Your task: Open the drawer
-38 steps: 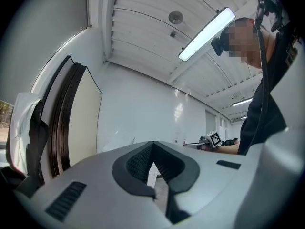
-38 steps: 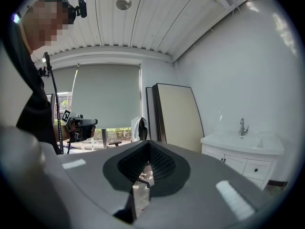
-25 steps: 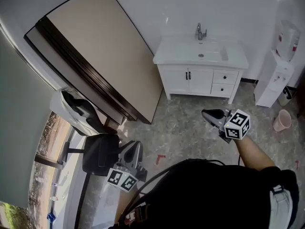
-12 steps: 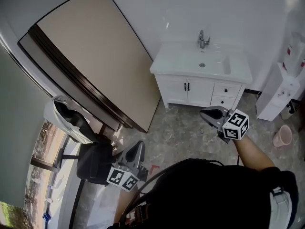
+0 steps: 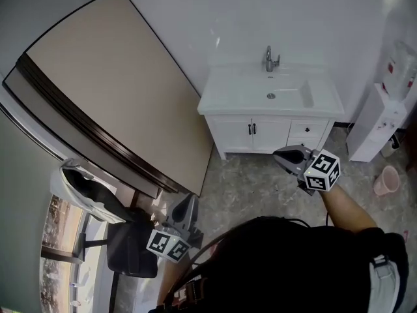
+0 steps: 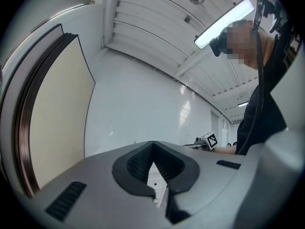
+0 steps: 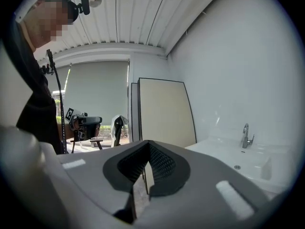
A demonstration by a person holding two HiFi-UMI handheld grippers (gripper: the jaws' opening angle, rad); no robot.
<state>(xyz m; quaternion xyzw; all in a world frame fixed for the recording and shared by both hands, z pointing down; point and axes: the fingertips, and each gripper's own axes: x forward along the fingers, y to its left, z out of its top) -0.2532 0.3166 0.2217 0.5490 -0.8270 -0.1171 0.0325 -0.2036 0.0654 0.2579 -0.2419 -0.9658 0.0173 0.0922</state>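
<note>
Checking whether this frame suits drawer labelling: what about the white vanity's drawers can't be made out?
Head view: on the white vanity cabinet, the lower drawer is partly hidden behind the right gripper; drawer knobs are too small.
Right gripper view: the gripper's own grey body hides the cabinet front; only the white basin top shows.
Left gripper view: only a sliver of cabinet shows between the shut fingers.

vanity (image 5: 251, 134) lower right corner behind right tongs (image 5: 283, 154); water dispenser (image 5: 383, 119) cut by edge

No legible text; red label (image 5: 393, 70) on water dispenser (image 5: 378, 124) too blurred.
</note>
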